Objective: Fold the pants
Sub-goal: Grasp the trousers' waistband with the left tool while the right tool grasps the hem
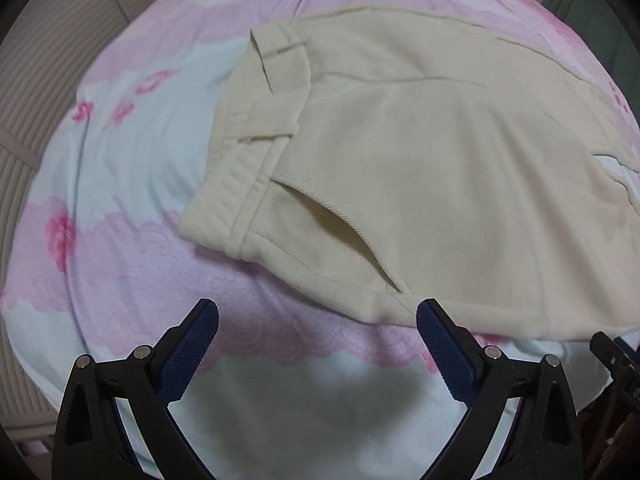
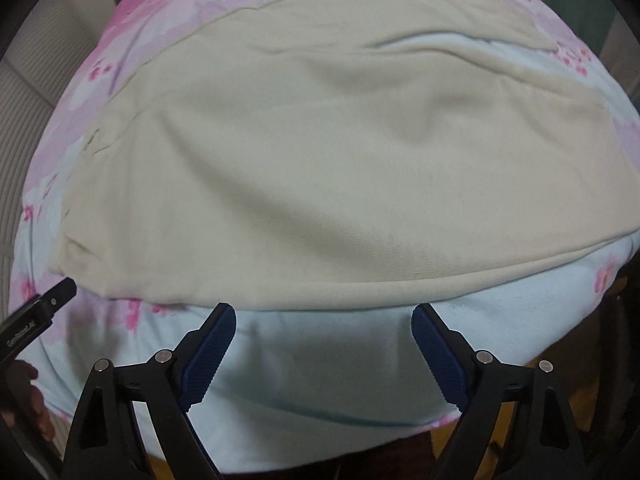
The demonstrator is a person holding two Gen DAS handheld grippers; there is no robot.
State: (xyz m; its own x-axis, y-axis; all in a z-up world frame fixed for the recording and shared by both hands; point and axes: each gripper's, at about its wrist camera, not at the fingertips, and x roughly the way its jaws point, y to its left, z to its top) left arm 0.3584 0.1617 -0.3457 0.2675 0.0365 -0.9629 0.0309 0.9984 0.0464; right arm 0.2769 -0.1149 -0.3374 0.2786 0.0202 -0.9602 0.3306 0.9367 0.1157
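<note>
1. Blue-padded fingers (image 1: pixel 200 344) of the left gripper (image 1: pixel 318 316) fill the bottom of its own view, spread wide with nothing between them; the tips hang over the sheet just short of the garment, probably so the near edge can be taken cleanly

2. Likewise the right gripper (image 2: pixel 323 318) has its jaws spread and empty, poised just in front of the long near edge of the cloth

3. Cream pants (image 2: pixel 320 160) lie flat on a pink and pale-blue floral bedsheet (image 1: pixel 120 160), apparently already folded leg over leg, since only one broad panel shows

4. At the left end sits the ribbed waistband (image 1: pixel 228 184), with a side pocket (image 1: pixel 332 228) gaping slightly just beside it; the legs run off to the right

5. Some soft ridges cross the middle of the fabric, which may need smoothing

6. My judgement: each tool faces its own stretch of the near edge, waist and leg, so both can pinch together and carry the cloth over without skewing it

7. Loose pocket fabric could bunch if the left pinch lands on it
</note>
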